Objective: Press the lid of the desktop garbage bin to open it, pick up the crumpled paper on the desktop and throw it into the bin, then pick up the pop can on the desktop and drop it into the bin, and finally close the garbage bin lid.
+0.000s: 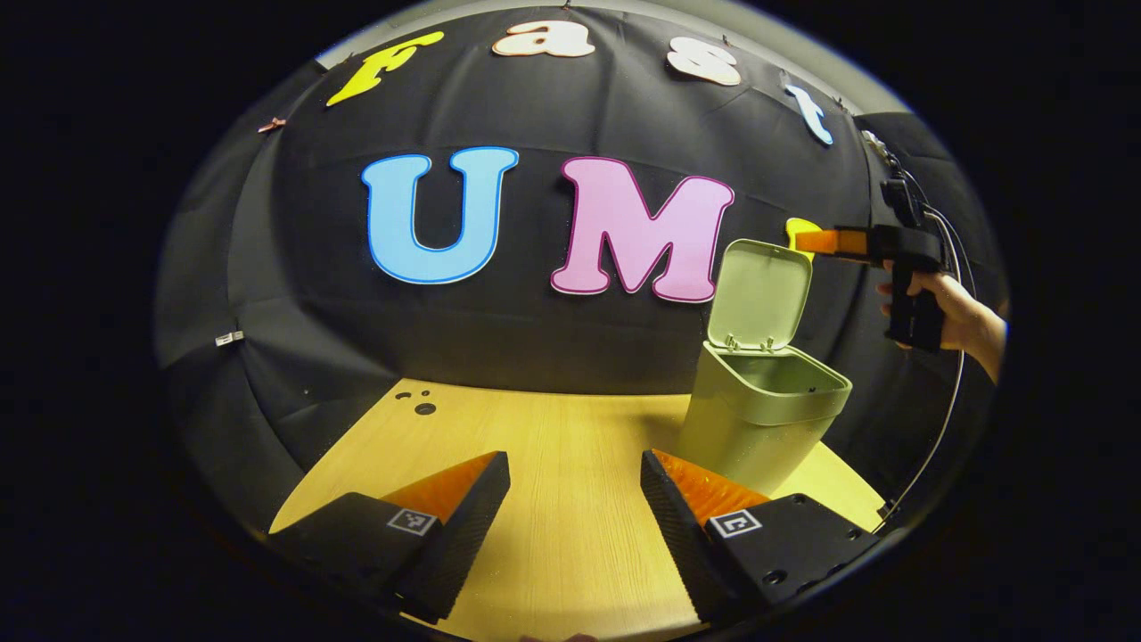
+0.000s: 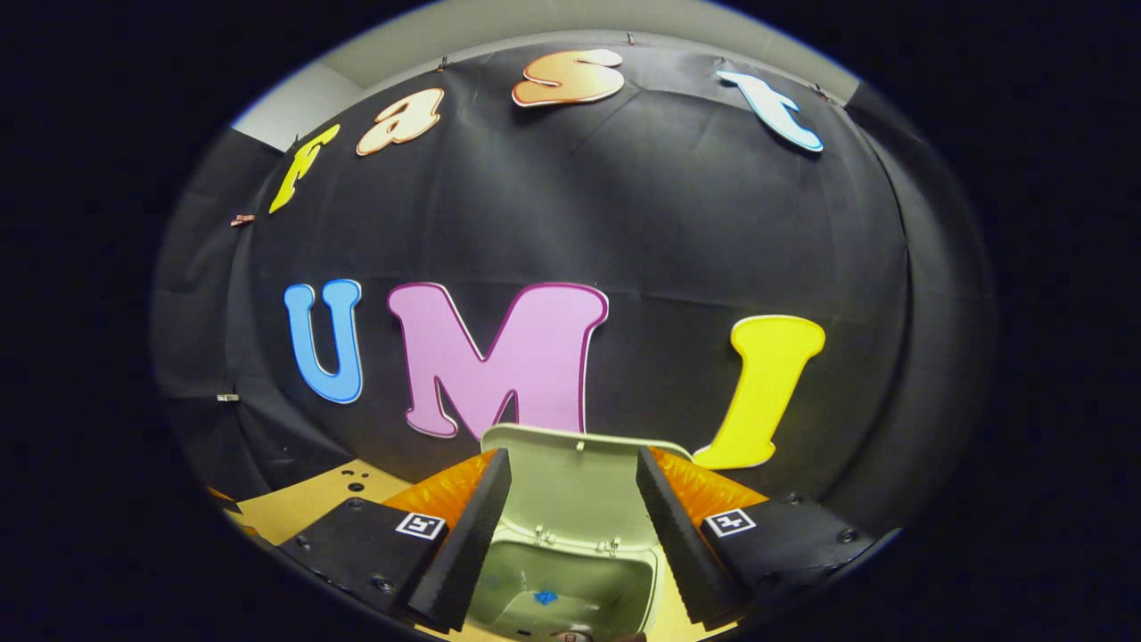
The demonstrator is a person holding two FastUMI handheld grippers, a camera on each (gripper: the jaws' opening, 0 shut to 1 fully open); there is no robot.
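A black cloth wall backs a pale wooden worktop, and on it stands the bin, just ahead and to the right of our left tool. Its lid is swung up on the rear hinge and stands nearly upright, the mouth facing up; the bin's long axis is vertical.

Our right tool hangs straight above the open mouth, jaws spread and holding nothing. The left tool is also spread and empty, low over the worktop.

Deep inside the bin, in the right gripper view, we see something small and blue that we cannot identify.

We judge the lid is what remains. To close it well, we would bring the right tool behind the lid's top edge and push it forward and down, evenly, so the bin does not tip or slide.
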